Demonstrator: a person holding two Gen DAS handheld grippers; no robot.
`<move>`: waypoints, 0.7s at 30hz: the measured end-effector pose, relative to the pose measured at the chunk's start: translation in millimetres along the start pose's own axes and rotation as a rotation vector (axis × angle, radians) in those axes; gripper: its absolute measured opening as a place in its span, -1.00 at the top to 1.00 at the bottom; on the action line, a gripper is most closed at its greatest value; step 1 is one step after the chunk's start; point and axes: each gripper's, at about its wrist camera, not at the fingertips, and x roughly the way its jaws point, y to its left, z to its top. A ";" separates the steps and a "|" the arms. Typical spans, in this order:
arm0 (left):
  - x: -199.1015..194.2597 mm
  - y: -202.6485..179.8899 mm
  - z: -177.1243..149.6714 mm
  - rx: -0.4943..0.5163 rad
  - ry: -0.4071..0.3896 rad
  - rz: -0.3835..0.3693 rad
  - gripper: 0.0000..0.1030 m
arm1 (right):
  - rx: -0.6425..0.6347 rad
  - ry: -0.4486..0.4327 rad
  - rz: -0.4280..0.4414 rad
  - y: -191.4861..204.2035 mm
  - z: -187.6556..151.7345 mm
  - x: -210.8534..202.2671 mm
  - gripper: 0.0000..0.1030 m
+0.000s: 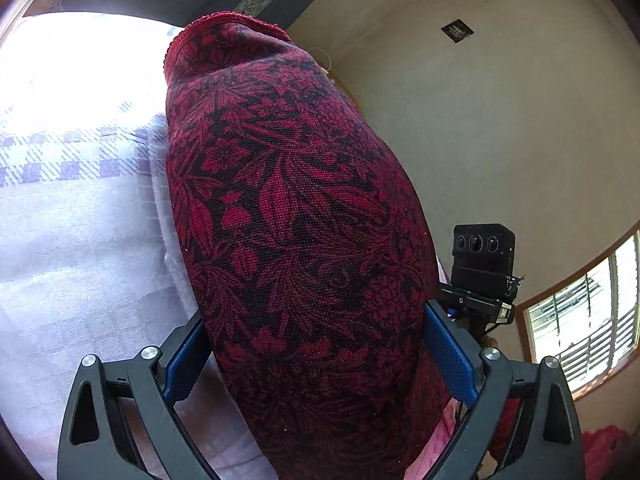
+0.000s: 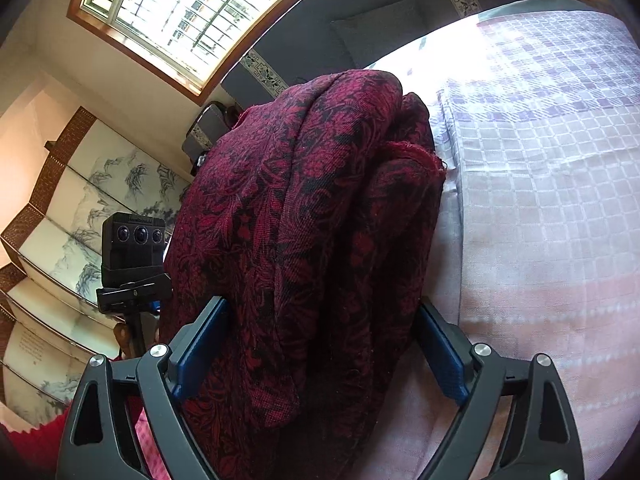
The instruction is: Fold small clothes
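The red and black cloth (image 1: pixel 296 216) with a leaf pattern is lifted up above the bed, and it fills the middle of both wrist views. In the left view it looks smooth and stretched, with a hemmed edge at its far end. In the right view the same cloth (image 2: pixel 304 216) is bunched in thick folds, and a frayed red edge shows on its right side.

The left gripper (image 1: pixel 320 356) points forward and a little upward toward the wall. Its two blue pads (image 1: pixel 448 356) stand wide apart, and the cloth bulges between them and touches both; it is grasping the cloth. The right gripper (image 2: pixel 320 348) has a similar pose, with its blue pads (image 2: pixel 440 356) pressing on both sides of the folded bundle, so it grasps the cloth too.

Under and beside the cloth lies a pale purple checked bedsheet (image 1: pixel 80 240). A black camera (image 1: pixel 482 256) on a stand is near the bed, in front of the cream wall (image 1: pixel 500 120). A window (image 2: pixel 180 12) with bars is above, and a painted folding screen (image 2: pixel 60 240) stands at the side.
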 end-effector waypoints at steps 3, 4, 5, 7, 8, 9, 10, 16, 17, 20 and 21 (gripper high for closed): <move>-0.1 -5.8 -6.2 0.000 -0.017 0.028 -0.70 | -0.001 0.001 0.009 1.4 -6.1 3.2 -0.50; 1.2 -6.6 -8.3 0.013 -0.029 0.051 -0.62 | 0.007 0.011 0.009 -2.6 -8.6 4.1 -0.19; 0.9 -7.9 -11.0 0.030 -0.046 0.072 -0.49 | 0.009 0.010 0.002 -2.1 -9.6 4.9 -0.12; 1.0 -12.8 -13.4 0.035 -0.072 0.089 -0.36 | 0.003 0.002 -0.003 2.3 -9.4 4.8 0.10; 0.1 -14.3 -14.1 0.029 -0.083 0.099 -0.29 | 0.017 -0.004 0.009 3.9 -9.4 3.4 0.16; -1.1 -17.1 -15.2 0.025 -0.092 0.112 -0.23 | 0.031 -0.016 0.021 6.4 -9.4 1.4 0.24; -3.6 -22.8 -16.7 0.032 -0.103 0.131 -0.21 | 0.041 -0.028 0.033 9.7 -8.8 -1.4 0.29; -30.7 -74.1 -32.8 0.139 -0.183 0.241 -0.18 | 0.024 -0.080 0.075 44.0 -18.0 -21.3 0.33; -36.9 -81.3 -37.7 0.152 -0.193 0.257 -0.18 | 0.022 -0.086 0.080 50.6 -21.4 -23.9 0.33; -58.3 -100.2 -56.2 0.176 -0.218 0.302 -0.18 | 0.010 -0.095 0.102 73.3 -33.2 -29.2 0.33; -65.9 -104.9 -62.5 0.176 -0.226 0.310 -0.18 | 0.001 -0.097 0.108 81.3 -38.7 -31.8 0.33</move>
